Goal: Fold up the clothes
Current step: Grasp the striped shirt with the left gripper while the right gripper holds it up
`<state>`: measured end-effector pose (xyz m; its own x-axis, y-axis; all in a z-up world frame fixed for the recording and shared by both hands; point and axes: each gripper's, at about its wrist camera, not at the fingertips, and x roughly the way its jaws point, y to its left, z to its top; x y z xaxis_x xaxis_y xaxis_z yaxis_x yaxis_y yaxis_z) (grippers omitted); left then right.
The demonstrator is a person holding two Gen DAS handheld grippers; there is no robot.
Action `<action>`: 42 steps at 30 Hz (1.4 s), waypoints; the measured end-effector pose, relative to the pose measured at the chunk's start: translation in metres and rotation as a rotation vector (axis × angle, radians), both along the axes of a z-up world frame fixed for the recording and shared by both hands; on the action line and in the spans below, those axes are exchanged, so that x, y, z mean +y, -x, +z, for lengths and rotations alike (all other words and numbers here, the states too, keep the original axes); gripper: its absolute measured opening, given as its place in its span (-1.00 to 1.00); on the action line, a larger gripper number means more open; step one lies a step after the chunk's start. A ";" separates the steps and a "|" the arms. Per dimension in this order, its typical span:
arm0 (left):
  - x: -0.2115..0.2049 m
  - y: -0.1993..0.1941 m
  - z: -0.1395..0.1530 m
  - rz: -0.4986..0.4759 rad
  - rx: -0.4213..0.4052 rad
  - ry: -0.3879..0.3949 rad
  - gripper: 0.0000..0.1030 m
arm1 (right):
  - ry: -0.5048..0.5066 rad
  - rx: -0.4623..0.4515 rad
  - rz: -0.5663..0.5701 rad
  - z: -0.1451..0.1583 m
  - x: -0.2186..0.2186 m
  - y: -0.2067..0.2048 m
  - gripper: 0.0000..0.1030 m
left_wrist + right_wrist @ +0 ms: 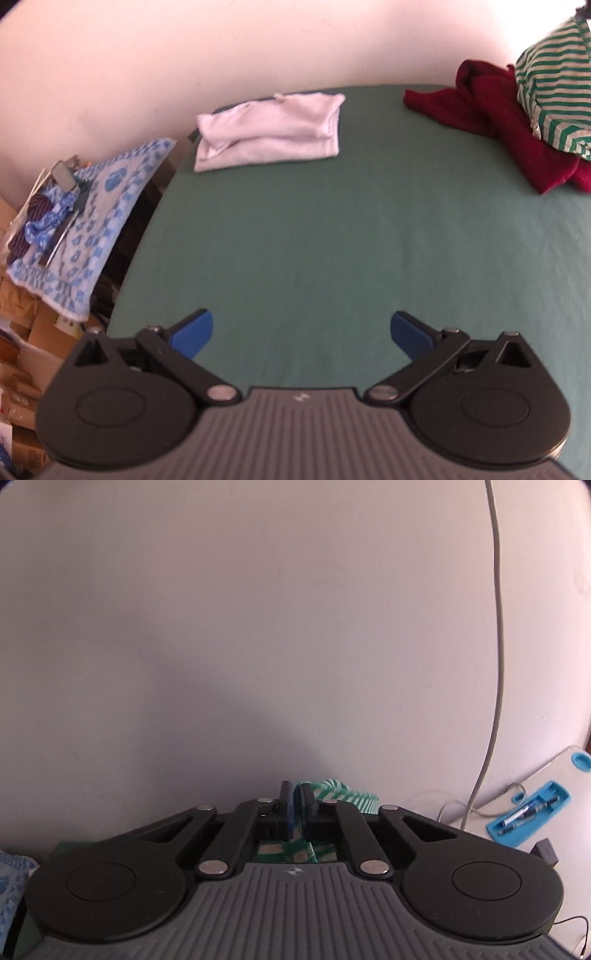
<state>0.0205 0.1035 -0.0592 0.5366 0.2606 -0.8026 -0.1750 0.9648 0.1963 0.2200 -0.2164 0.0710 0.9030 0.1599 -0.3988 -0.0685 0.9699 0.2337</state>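
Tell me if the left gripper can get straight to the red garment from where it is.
Probably yes. The left gripper is open and holds nothing, and only bare green sheet lies between it and the red garment. The striped shirt covers the garment's far part, but its near edge is exposed.

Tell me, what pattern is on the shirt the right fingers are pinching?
Green and white stripes on the shirt, clearest in the left wrist view.

At my frame's left, a blue patterned cloth (107, 206); lower right, a blue pen tray (528, 814) beside a grey cable (496, 646).
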 end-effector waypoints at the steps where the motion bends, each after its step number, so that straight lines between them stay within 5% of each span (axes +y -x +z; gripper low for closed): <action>1: -0.002 -0.001 0.002 -0.013 -0.009 0.004 0.99 | -0.024 -0.049 0.032 0.014 -0.002 0.014 -1.00; 6: -0.013 -0.008 0.010 -0.081 -0.056 0.024 0.99 | 0.042 -0.125 0.118 0.064 0.015 0.071 -0.97; 8: -0.015 -0.010 0.012 -0.100 -0.070 0.044 0.99 | 0.108 -0.070 0.073 0.051 0.024 0.074 -0.41; 10: -0.016 -0.009 0.013 -0.111 -0.076 0.051 0.99 | 0.155 -0.007 0.002 0.021 0.027 0.068 0.64; 11: -0.017 -0.007 0.013 -0.117 -0.077 0.046 0.99 | 0.171 0.031 -0.031 0.001 0.026 0.061 0.68; 14: -0.016 -0.003 0.012 -0.121 -0.076 0.030 0.99 | 0.195 0.171 -0.143 -0.062 0.018 0.028 0.62; 18: -0.008 0.002 0.009 -0.086 -0.047 0.028 0.99 | 0.018 0.282 -0.180 -0.119 -0.001 -0.019 0.51; 20: -0.002 0.006 0.008 -0.074 -0.034 0.029 0.99 | -0.054 0.274 -0.153 -0.130 0.001 -0.031 -0.22; 21: 0.000 0.007 0.007 -0.069 -0.030 0.028 0.99 | -0.084 0.271 -0.140 -0.132 0.003 -0.035 -0.83; 22: 0.003 0.007 0.008 -0.065 -0.034 0.023 0.99 | -0.104 0.250 -0.120 -0.126 0.009 -0.035 -0.91; 25: 0.011 0.004 0.012 -0.056 -0.051 0.012 0.99 | -0.157 0.075 0.071 -0.079 0.029 -0.005 -0.92; 28: 0.017 -0.008 0.021 -0.064 -0.089 0.023 0.97 | -0.218 -0.072 0.226 -0.002 0.039 0.039 -0.92; 33: -0.030 -0.029 0.066 -0.289 -0.254 0.143 0.98 | -0.123 -0.217 0.379 0.101 0.046 0.123 -0.92; 38: -0.091 -0.071 0.099 -0.506 -0.434 0.337 0.99 | -0.165 -0.163 0.434 0.094 0.027 0.187 -0.95; 42: -0.138 -0.107 0.058 -0.568 -0.370 0.295 0.92 | -0.209 -0.117 0.373 0.049 -0.009 0.209 -1.00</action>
